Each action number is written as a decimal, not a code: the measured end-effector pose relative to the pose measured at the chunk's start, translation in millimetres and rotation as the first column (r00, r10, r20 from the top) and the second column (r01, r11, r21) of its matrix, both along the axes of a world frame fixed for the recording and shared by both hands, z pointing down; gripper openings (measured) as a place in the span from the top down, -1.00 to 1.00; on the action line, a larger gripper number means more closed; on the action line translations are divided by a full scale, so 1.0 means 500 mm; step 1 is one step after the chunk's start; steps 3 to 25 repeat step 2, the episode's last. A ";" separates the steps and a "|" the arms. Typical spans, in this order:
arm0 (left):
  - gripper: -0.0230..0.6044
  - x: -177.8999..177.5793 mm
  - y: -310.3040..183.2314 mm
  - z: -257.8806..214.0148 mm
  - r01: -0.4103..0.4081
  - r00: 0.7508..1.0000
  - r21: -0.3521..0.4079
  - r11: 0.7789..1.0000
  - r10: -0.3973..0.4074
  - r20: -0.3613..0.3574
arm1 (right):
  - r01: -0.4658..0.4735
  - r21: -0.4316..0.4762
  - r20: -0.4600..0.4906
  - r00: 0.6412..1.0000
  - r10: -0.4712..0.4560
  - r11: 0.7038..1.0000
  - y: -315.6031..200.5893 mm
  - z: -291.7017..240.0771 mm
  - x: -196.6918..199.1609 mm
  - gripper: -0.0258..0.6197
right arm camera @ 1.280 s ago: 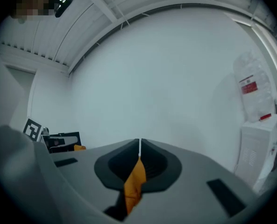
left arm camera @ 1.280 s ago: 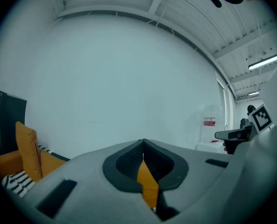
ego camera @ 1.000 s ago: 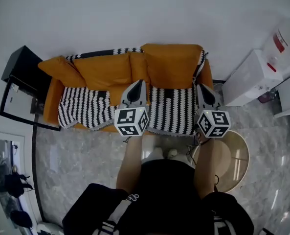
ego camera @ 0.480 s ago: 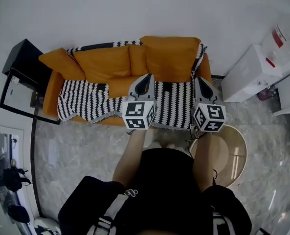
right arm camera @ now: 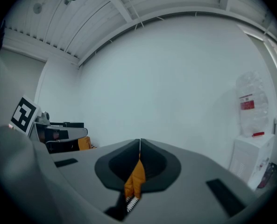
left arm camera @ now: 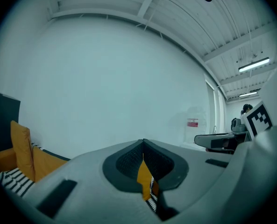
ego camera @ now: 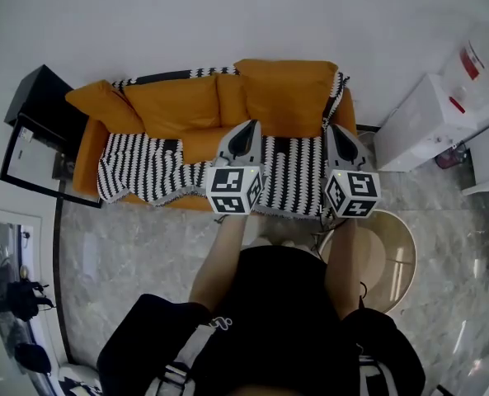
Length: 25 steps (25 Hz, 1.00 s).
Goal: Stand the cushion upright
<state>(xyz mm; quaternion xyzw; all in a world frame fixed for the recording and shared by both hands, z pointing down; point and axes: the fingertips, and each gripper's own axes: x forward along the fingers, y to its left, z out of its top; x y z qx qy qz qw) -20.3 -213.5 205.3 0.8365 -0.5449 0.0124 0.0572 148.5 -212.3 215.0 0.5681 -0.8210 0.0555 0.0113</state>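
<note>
We read both claws as fully closed, nothing gripped: left claw (ego camera: 246, 130) and right claw (ego camera: 338, 130) point at sofa (ego camera: 91, 163), flanking its right seat (striped throw (ego camera: 141, 176) over it). Orange cushion (ego camera: 289, 97) stands far right, against sofa back.

Both arms reach out fwd, side by side. The left gripper (ego camera: 245, 133) and right gripper (ego camera: 340, 134) point level and approx. parallel, apart from each other. Each one's jaws are pressed together at the tips w/ nothing gripped (each gripper's own view shows the pads meeting in a thin line). The left marker cube (ego camera: 234, 190) and right marker cube (ego camera: 351, 194) cover the hands. The left forearm (ego camera: 218, 254) and right forearm (ego camera: 346, 262) run back to the torso.
</note>
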 end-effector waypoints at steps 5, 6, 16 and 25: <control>0.89 0.007 -0.006 0.001 0.000 1.000 -0.001 1.000 0.000 -0.001 | 0.001 0.001 -0.001 1.000 -0.001 1.000 -0.006 0.000 0.006 0.88; 0.89 0.007 -0.006 0.001 0.000 1.000 -0.001 1.000 0.000 -0.001 | 0.001 0.001 -0.001 1.000 -0.001 1.000 -0.006 0.000 0.006 0.88; 0.89 0.007 -0.006 0.001 0.000 1.000 -0.001 1.000 0.000 -0.001 | 0.001 0.001 -0.001 1.000 -0.001 1.000 -0.006 0.000 0.006 0.88; 0.89 0.007 -0.006 0.001 0.000 1.000 -0.001 1.000 0.000 -0.001 | 0.001 0.001 -0.001 1.000 -0.001 1.000 -0.006 0.000 0.006 0.88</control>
